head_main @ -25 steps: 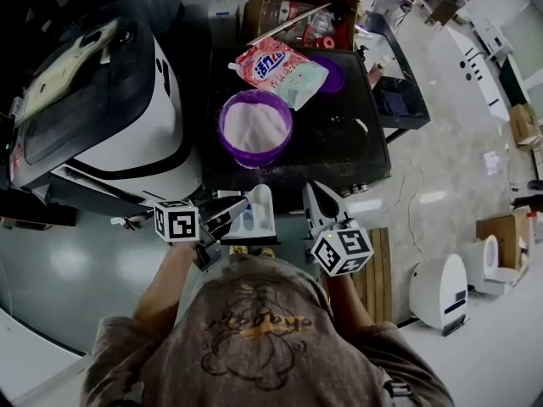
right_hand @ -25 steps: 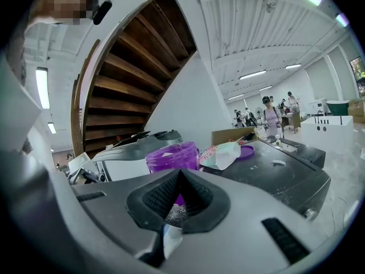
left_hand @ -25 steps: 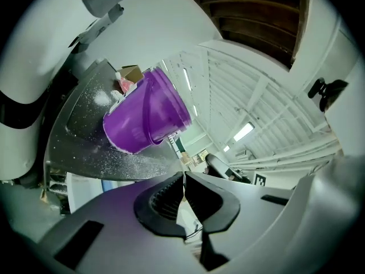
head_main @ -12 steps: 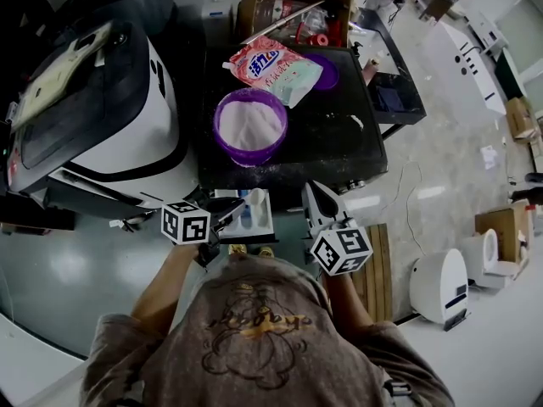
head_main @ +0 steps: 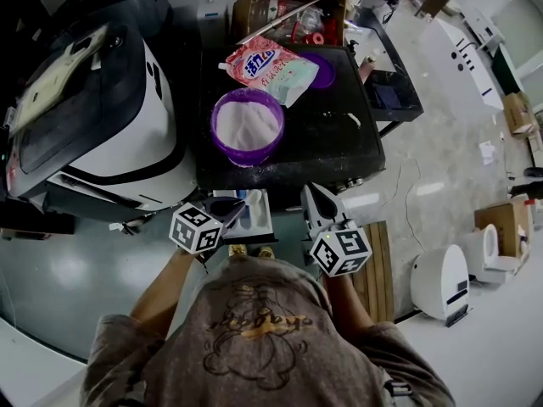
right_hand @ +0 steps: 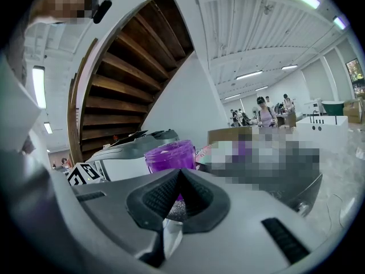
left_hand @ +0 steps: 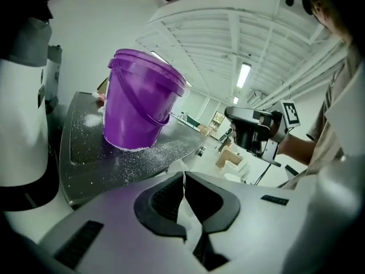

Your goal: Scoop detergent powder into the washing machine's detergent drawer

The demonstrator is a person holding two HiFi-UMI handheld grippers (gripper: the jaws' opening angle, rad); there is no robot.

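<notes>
A purple bucket of white powder stands on the black table; it also shows in the left gripper view and the right gripper view. The white detergent drawer juts out below the table's near edge, beside the washing machine. My left gripper hovers over the drawer, shut on a thin white scoop; its bowl is hidden. My right gripper hangs just right of the drawer, shut with nothing in it.
A pink detergent bag and a purple lid lie at the table's far side, before a cardboard box. Spilled powder dusts the tabletop. White appliances stand on the floor at right.
My left gripper has shifted right and rolled over the drawer, and the scoop's white bowl, plain a second ago, is now mostly hidden. The right gripper has barely moved.
</notes>
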